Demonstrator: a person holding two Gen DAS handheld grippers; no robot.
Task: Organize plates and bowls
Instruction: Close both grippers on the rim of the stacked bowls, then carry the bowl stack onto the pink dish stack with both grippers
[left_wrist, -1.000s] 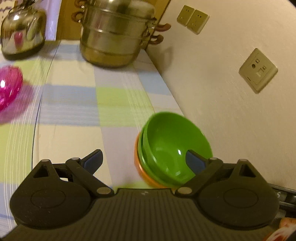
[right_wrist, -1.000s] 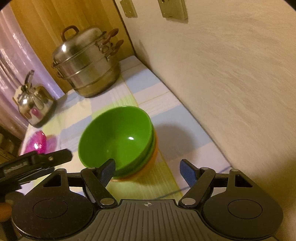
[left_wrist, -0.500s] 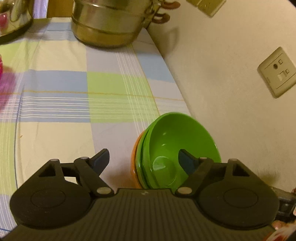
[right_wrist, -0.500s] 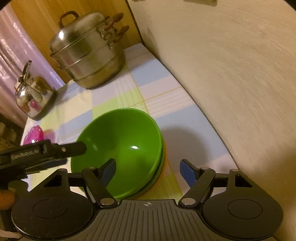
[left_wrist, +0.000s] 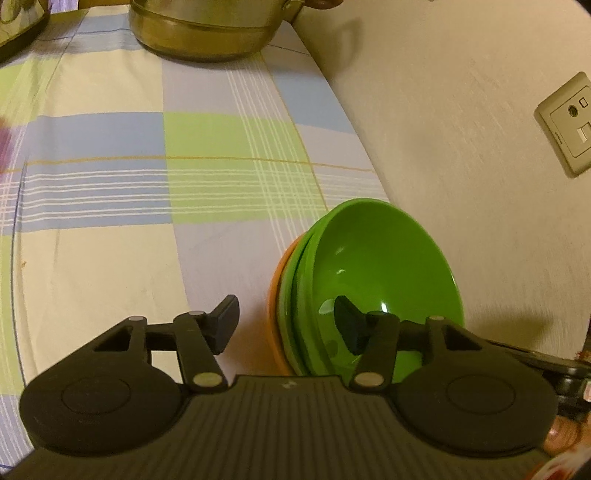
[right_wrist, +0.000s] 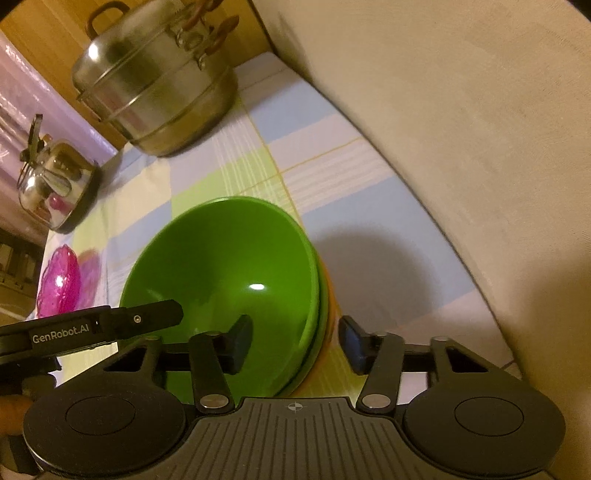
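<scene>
Altogether three nested bowls show: a green bowl (left_wrist: 384, 258) on top, a second green rim just beneath it, and an orange bowl (left_wrist: 275, 295) at the bottom, of which only a thin crescent is visible. The stack sits on the checked tablecloth (left_wrist: 110, 177) close to the wall (left_wrist: 443, 110), mouths facing up; being round, it has no long axis to name. Two grippers work it from opposite sides. The left gripper (left_wrist: 286, 325) has one finger outside the stack's left rim and the other inside the top bowl; its jaws are closing around that rim, and contact by the pads cannot be made out. The right gripper (right_wrist: 297, 341) likewise straddles the right rim, one finger inside, one outside, jaws closing, pads apparently still clear. One steel steamer pot (right_wrist: 159, 85), one kettle (right_wrist: 55, 184) and one pink glass dish (right_wrist: 61, 284) stand farther back. One wall socket (left_wrist: 569, 122) is cut off at the frame edge. The bowls' undersides are hidden, and the lower edge of the stack is masked by the gripper bodies.
</scene>
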